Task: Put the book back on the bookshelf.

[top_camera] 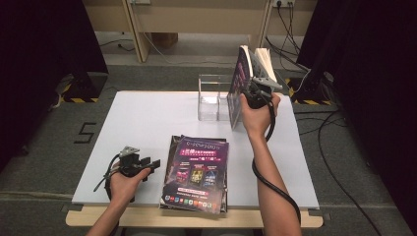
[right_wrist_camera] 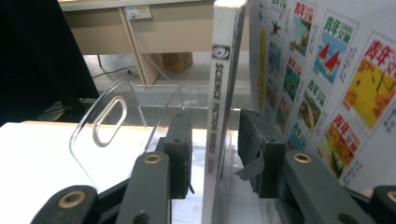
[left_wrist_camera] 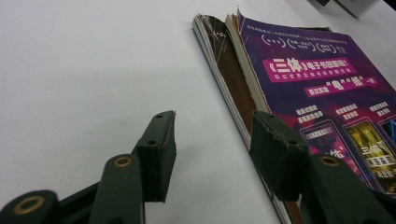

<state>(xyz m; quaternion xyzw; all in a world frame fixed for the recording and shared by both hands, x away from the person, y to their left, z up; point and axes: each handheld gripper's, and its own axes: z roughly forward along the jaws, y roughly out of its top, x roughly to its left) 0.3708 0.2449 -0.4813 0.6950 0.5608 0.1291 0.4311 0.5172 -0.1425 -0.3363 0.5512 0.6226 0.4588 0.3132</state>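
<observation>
Upright at the table's one o'clock, a thin white-spined magazine [right_wrist_camera: 218, 116] stands between the right gripper's [right_wrist_camera: 215, 154] slightly parted jaws, beside a clear acrylic holder [top_camera: 214, 96]. The left gripper [left_wrist_camera: 212, 144] rests open at seven o'clock beside a purple-covered magazine stack [top_camera: 197, 172].

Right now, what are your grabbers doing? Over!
Right gripper open around upright magazine at clear holder. Left gripper open, beside magazine stack. Nothing blocking.

We see a thin magazine [top_camera: 239, 86] standing upright on its edge at the clear acrylic rack [top_camera: 212, 96] toward the worktop's far side, its white spine [right_wrist_camera: 218, 107] reading "SCIENCE FICTION WORLD". Purple-covered magazines [top_camera: 196, 172] lie stacked flat at the near edge.
</observation>
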